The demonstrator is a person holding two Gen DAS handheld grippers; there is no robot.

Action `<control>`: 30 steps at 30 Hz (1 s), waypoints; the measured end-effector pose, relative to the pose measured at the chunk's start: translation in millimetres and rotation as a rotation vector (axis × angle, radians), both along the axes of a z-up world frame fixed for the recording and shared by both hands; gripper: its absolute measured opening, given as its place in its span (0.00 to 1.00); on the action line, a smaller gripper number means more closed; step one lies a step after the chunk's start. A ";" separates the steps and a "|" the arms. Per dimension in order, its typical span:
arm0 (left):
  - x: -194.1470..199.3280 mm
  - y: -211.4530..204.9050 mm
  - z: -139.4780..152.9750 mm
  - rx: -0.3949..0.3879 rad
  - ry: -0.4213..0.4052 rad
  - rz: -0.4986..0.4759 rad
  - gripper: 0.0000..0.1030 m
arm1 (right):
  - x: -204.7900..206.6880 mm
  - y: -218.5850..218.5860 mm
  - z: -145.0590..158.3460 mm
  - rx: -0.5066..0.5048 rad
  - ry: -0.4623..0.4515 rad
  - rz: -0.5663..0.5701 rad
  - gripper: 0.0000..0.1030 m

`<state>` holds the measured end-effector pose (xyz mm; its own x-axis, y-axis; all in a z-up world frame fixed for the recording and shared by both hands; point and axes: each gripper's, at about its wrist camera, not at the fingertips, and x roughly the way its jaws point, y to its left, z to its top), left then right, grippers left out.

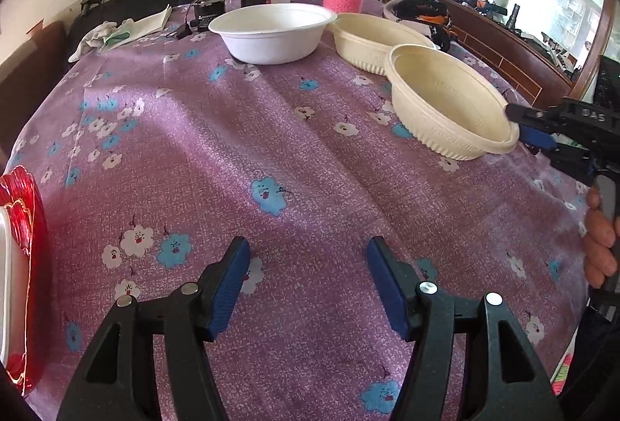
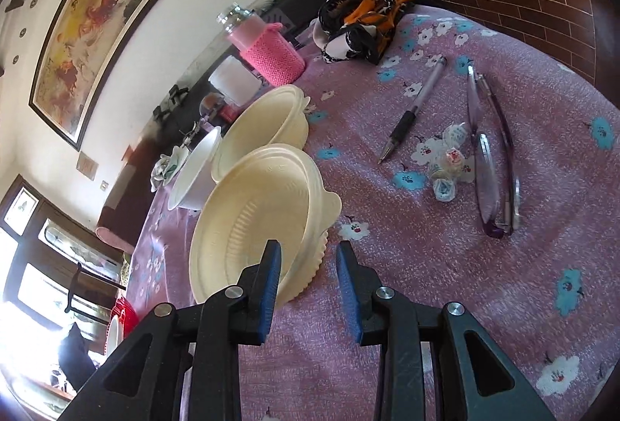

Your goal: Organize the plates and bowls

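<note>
Open tablecloth [image 1: 310,157] mid-table — bowls [image 1: 445,103] crowding the far right edge (pen [image 2: 414,111], glasses [image 2: 492,165] beyond).

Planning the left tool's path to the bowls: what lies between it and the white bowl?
In the left wrist view, only bare flowered tablecloth lies between the left tool and the white bowl; nothing stands on that stretch.
</note>
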<state>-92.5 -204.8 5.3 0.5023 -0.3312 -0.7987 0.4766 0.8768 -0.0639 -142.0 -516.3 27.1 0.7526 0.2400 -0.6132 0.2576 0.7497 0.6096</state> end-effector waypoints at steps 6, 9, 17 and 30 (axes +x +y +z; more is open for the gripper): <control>0.9 -3.0 18.1 -0.068 -0.026 -0.037 0.63 | 9.2 6.2 -9.0 0.031 0.001 0.031 0.22; 16.6 -14.7 29.4 -0.123 0.004 -0.056 0.63 | 10.5 7.9 -7.8 0.019 -0.001 0.042 0.22; 71.7 -66.2 40.6 -0.199 0.060 -0.075 0.63 | 6.0 9.2 -3.2 -0.013 -0.008 0.047 0.22; 88.3 -99.1 22.2 -0.181 0.098 -0.072 0.22 | 2.8 7.7 -0.4 -0.020 -0.024 0.063 0.22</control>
<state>-4.2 -304.0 27.5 0.3953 -0.5061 -0.7666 0.5215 0.8107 -0.2662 -139.2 -508.6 26.7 0.7512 0.2749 -0.6001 0.1950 0.7762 0.5996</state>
